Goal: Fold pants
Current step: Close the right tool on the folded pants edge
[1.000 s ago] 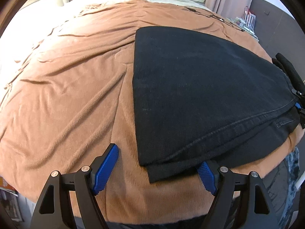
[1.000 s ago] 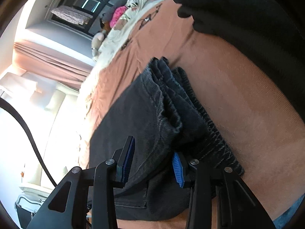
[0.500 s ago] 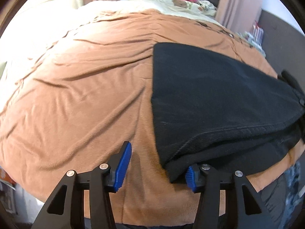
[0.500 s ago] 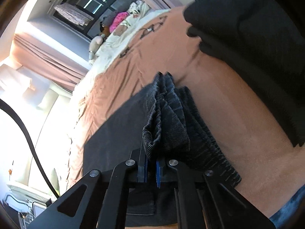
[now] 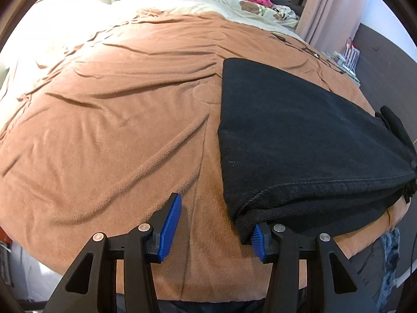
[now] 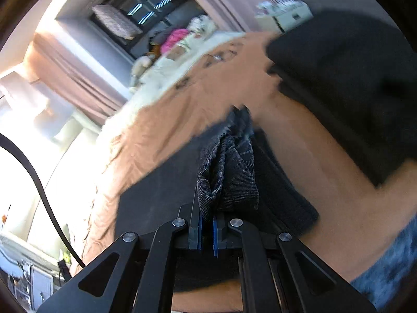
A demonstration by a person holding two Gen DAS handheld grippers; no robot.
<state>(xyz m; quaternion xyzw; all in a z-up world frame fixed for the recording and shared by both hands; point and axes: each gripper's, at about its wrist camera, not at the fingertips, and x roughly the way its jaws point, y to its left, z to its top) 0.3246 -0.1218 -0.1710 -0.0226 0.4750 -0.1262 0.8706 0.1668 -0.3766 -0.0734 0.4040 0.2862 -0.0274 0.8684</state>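
Our right tongs (image 6: pixel 207 230) are clamped together on a bunched fold of the black pants (image 6: pixel 229 180), pinching the stacked layers so they lift as one. Our left tongs (image 5: pixel 212 228) stand half apart with the pants' near corner against the right pad only, not gripped, ready to share the carry. The pants lie at three o'clock on the bed's brown blanket (image 5: pixel 117 109); we read no writing anywhere.

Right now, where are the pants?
In the left wrist view the pants lie folded on the right side of the brown blanket, near its front edge; the right gripper is shut on one bunched end.
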